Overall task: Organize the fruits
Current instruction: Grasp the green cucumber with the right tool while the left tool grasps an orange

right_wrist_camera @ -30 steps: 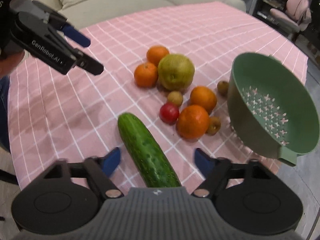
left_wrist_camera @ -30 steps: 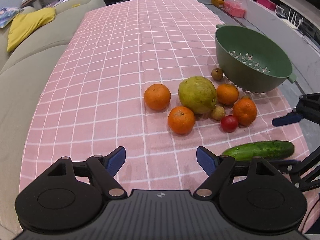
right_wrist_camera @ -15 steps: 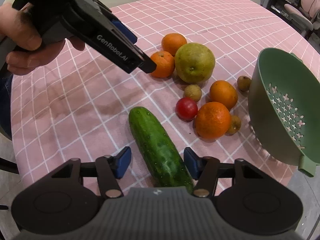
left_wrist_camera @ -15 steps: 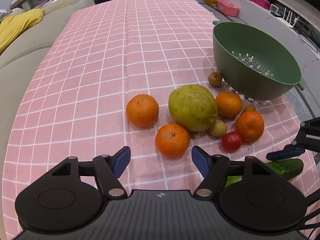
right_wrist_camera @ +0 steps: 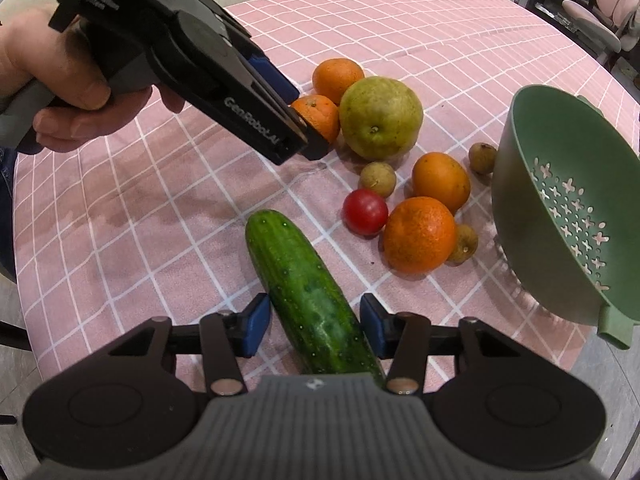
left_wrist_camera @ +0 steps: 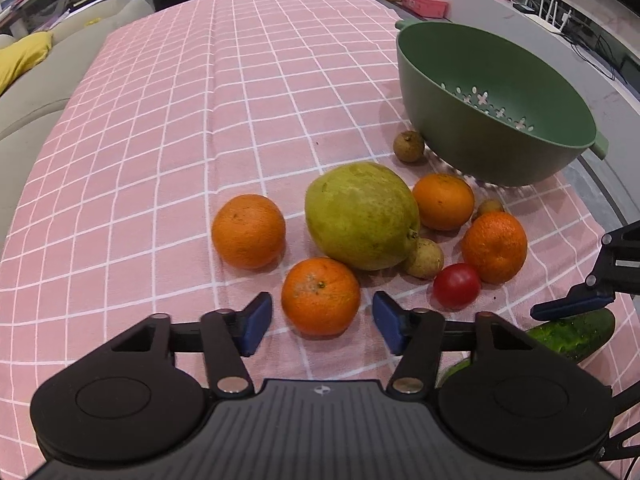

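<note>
On the pink checked cloth lies a cluster of fruit. The nearest orange point(left_wrist_camera: 320, 296) sits between the blue pads of my left gripper point(left_wrist_camera: 322, 320), whose jaws are closing; a small gap shows on each side. Behind it are a big yellow-green fruit point(left_wrist_camera: 360, 216), other oranges point(left_wrist_camera: 248, 231), a red tomato point(left_wrist_camera: 456, 285) and small brown fruits point(left_wrist_camera: 423, 258). My right gripper point(right_wrist_camera: 316, 324) straddles the cucumber point(right_wrist_camera: 296, 272), its jaws closing too, pads just short of the skin. The green colander point(left_wrist_camera: 460, 140) stands tilted at the right.
A person's hand point(right_wrist_camera: 60, 80) holds the left gripper over the cloth. A sofa with a yellow cushion point(left_wrist_camera: 20, 60) runs along the table's left side. The table edge point(right_wrist_camera: 580, 360) lies just beyond the colander. Bare cloth point(left_wrist_camera: 180, 100) stretches far and left of the fruit.
The left gripper moved forward and down until the nearest orange came between its pads, and its jaws narrowed. The right gripper's jaws narrowed around the cucumber.
</note>
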Demonstrator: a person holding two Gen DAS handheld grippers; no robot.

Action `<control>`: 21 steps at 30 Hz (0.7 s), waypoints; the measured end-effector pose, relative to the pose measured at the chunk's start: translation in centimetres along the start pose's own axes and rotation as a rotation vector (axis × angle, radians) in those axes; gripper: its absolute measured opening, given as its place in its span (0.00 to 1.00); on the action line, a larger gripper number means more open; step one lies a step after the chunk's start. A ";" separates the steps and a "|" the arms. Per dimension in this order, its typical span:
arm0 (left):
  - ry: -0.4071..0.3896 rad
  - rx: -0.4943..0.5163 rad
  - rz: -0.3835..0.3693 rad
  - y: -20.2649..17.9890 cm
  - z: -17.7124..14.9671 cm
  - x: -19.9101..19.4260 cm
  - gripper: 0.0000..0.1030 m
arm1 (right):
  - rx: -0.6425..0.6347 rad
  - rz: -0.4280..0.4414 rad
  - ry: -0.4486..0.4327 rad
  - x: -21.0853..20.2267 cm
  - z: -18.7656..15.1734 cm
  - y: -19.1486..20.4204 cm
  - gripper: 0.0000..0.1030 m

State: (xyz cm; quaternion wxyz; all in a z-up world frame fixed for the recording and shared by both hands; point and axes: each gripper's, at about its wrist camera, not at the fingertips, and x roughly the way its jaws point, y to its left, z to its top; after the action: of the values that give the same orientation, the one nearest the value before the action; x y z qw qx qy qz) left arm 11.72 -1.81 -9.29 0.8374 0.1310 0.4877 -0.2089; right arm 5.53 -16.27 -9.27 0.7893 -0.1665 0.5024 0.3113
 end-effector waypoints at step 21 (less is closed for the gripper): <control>-0.041 -0.005 -0.022 -0.1 -0.3 -2.1 0.48 | 0.056 -0.027 0.009 -0.6 0.0 -0.6 0.37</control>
State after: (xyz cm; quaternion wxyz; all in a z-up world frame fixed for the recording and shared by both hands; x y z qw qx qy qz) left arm 10.55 -1.32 -7.57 0.8453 0.1192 0.4723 -0.2196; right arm 5.75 -16.91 -8.77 0.7955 -0.1526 0.5121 0.2857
